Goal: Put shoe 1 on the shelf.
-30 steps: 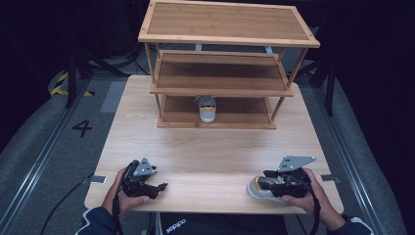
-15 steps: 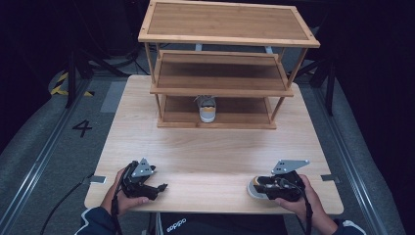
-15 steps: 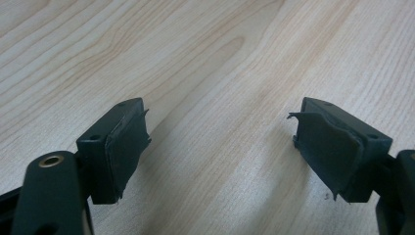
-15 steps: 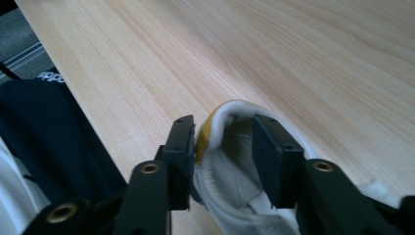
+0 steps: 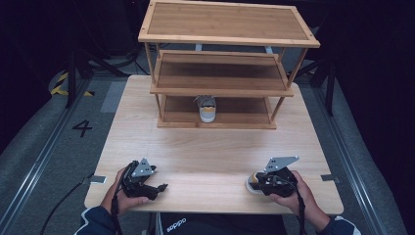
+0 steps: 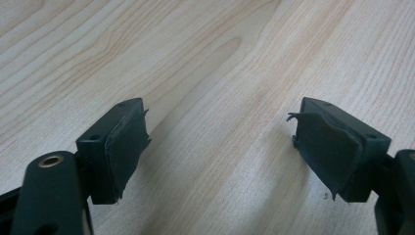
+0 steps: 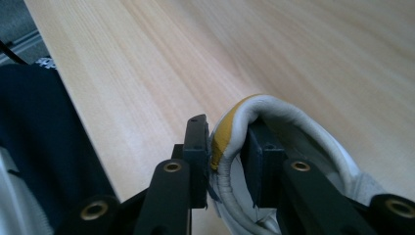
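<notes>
A white sneaker with a mustard-yellow heel (image 7: 293,117) lies at the table's near right (image 5: 251,184). My right gripper (image 7: 227,147) is shut on its heel collar, one jaw inside the shoe and one outside; the jaws have just been closing on it. In the high view this gripper (image 5: 255,182) rests low over the shoe in the person's right hand. A matching sneaker (image 5: 207,108) stands on the bottom shelf of the wooden rack (image 5: 230,39). At the near left, my left gripper (image 5: 161,187) is open over bare wood, nothing between its jaws (image 6: 220,142).
The three-tier wooden rack takes up the far half of the light wood table (image 5: 205,152). A dark sleeve (image 7: 44,147) lies close to the table's near edge. Grey floor with a painted 4 (image 5: 82,128) lies to the left.
The right gripper has shifted slightly left over the sneaker and its jaws have closed onto the heel. The left gripper has stayed where it was.
</notes>
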Demonstrator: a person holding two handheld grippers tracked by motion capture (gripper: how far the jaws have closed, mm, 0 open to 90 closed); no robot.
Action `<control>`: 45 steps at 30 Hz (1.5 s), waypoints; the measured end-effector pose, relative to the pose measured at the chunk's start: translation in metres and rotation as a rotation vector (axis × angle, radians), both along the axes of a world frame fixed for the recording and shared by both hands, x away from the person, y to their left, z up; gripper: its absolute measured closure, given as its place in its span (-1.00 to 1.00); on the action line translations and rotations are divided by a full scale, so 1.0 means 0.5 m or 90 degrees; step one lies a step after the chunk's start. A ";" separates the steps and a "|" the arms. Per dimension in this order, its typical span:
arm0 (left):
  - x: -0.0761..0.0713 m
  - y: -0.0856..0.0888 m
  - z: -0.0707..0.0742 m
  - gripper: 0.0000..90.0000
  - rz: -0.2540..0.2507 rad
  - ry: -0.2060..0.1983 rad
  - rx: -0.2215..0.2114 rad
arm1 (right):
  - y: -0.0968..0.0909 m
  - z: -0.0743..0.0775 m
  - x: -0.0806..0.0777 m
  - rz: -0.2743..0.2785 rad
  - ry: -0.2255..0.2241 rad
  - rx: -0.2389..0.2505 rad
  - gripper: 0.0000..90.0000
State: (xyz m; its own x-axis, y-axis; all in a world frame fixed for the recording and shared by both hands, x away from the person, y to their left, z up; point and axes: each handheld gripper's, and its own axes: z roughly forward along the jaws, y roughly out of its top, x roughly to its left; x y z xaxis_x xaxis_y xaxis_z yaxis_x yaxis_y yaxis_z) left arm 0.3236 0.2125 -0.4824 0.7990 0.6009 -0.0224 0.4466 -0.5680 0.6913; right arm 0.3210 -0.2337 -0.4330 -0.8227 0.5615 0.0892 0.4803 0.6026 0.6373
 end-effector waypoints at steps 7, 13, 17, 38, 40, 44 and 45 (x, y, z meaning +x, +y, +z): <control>0.003 -0.002 0.000 -0.56 -0.005 -0.002 0.002 | 0.021 0.004 0.064 0.080 -0.041 -0.017 0.76; 0.004 -0.003 0.000 -0.55 -0.007 -0.003 0.001 | 0.056 0.005 0.076 0.185 -0.042 -0.019 0.78; 0.004 -0.003 0.000 -0.55 -0.007 -0.003 0.002 | 0.054 0.008 0.064 0.227 -0.026 -0.022 0.78; 0.003 -0.004 0.001 -0.56 -0.003 -0.002 0.004 | 0.020 0.023 0.013 0.235 0.051 -0.122 0.12; 0.003 -0.004 0.001 -0.56 -0.003 -0.003 0.005 | 0.032 0.013 0.013 0.215 0.065 -0.123 0.10; 0.003 -0.004 0.001 -0.56 -0.003 -0.002 0.004 | 0.045 -0.005 0.013 0.199 0.074 -0.131 0.25; 0.004 -0.005 0.000 -0.56 -0.002 -0.002 0.003 | 0.045 -0.007 0.014 0.197 0.075 -0.128 0.33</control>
